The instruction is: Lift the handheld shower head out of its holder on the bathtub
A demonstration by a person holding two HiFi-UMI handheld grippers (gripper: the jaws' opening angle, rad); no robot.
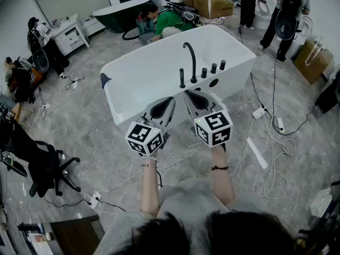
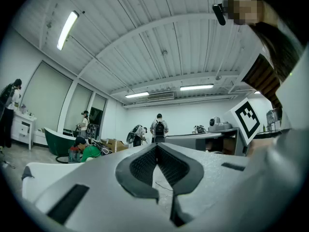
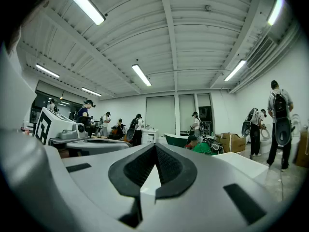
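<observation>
Left gripper [image 1: 170, 100] is clenched shut on nothing, hanging out by the near side of the white bathtub [image 1: 133, 73]. Just past it the black shower head [image 1: 182, 78] stands upright in its holder on the tub's near rim, curved faucet [image 1: 190, 54] to its right. Right gripper [image 1: 187, 93] is clamped empty too.

Grey claws [image 1: 171, 100], marker cubes [image 1: 144, 138], grey T-shirt [image 1: 186, 195]

The white oval bathtub [image 1: 123, 95] looks smooth and glossy; its curved black tap [image 1: 193, 64] is matt. The grey veined floor [image 1: 79, 134] looks like polished stone. The brown boxes [image 1: 212, 4] are plain cardboard.
</observation>
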